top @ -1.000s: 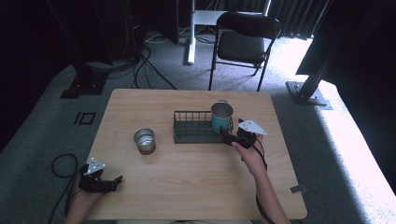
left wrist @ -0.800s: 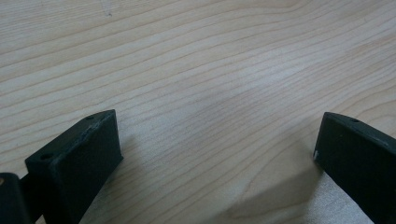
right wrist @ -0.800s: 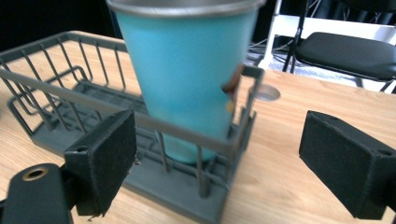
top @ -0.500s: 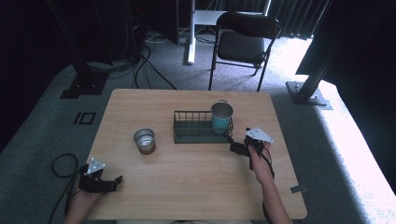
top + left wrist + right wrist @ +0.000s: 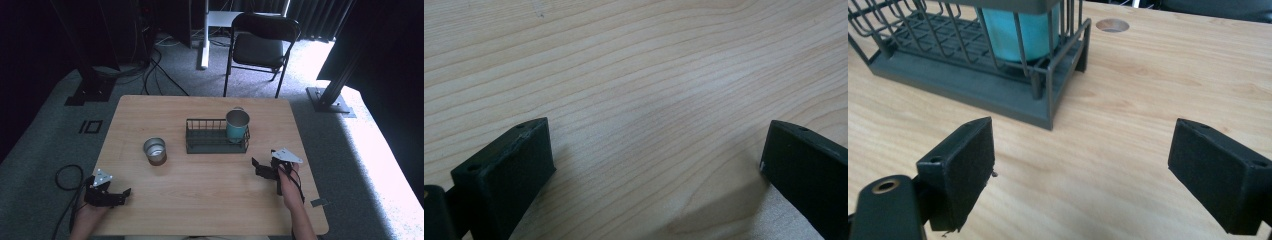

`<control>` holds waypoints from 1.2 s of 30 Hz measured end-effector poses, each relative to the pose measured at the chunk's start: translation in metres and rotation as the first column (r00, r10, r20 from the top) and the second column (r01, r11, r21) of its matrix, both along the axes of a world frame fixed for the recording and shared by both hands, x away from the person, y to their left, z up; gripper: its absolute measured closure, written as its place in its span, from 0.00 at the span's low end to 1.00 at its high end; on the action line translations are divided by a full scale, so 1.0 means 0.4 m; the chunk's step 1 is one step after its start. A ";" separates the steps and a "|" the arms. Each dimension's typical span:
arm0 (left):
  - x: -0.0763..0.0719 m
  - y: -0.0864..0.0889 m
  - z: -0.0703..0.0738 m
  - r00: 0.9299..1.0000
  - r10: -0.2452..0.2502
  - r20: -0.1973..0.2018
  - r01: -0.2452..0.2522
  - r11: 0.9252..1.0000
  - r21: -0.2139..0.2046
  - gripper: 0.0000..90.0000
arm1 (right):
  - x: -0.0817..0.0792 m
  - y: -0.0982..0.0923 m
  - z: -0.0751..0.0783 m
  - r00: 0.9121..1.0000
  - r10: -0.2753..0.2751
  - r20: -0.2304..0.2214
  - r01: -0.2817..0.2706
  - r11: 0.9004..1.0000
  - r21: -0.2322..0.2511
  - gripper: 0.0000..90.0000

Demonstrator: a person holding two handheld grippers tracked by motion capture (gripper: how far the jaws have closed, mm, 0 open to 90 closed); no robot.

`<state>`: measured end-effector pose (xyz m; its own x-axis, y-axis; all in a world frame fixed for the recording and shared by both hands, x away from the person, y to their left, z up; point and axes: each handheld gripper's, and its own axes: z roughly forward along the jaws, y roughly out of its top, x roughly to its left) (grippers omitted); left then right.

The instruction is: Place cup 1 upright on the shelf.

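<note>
Desk [image 5: 200, 200] carrying wire rack [image 5: 216, 135] mid-desk; teal cup [image 5: 237, 125] upright at rack's right end. Steel cup [image 5: 154, 150] loose left of rack. Right tongs [image 5: 263, 167] near right edge, left tongs [image 5: 116, 195] at near-left corner: both wide open, empty. Risk: a low reach clipping the rack corner and shoving it.

cup [image 5: 237, 125] in rack [image 5: 210, 142], tin [image 5: 155, 150] left

No readable text, label or number is showing anywhere. The teal cup [image 5: 237, 126] is bearing no legible mark.
</note>
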<state>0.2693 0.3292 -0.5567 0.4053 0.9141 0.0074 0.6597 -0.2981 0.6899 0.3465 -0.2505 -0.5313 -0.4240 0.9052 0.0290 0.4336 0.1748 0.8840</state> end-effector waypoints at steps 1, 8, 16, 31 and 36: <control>0.000 0.000 0.000 1.000 0.000 0.000 0.000 1.000 0.000 0.01 | 0.000 0.000 0.000 1.000 0.000 0.000 0.000 1.000 0.000 0.12; 0.000 0.000 0.000 1.000 0.000 0.000 0.000 1.000 0.000 0.01 | -0.043 -0.041 -0.004 1.000 -0.007 -0.013 0.007 1.000 -0.002 0.12; 0.000 0.000 0.000 1.000 -0.001 0.001 0.001 1.000 0.001 0.01 | -0.085 -0.068 -0.021 0.999 0.002 -0.038 -0.003 1.000 -0.020 0.12; 0.000 0.000 0.000 1.000 -0.001 0.001 0.001 1.000 0.001 0.01 | -0.135 -0.107 -0.050 0.996 0.024 -0.090 -0.029 0.998 -0.050 0.12; 0.000 0.000 0.000 1.000 -0.001 0.001 0.001 1.000 0.002 0.01 | -0.142 -0.116 -0.057 0.992 0.031 -0.119 -0.041 0.996 -0.077 0.14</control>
<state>0.2693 0.3293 -0.5568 0.4065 0.9136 0.0092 0.6587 -0.3000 0.6900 0.2896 -0.2967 -0.5542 -0.4542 0.8908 0.0096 0.5256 0.2593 0.8103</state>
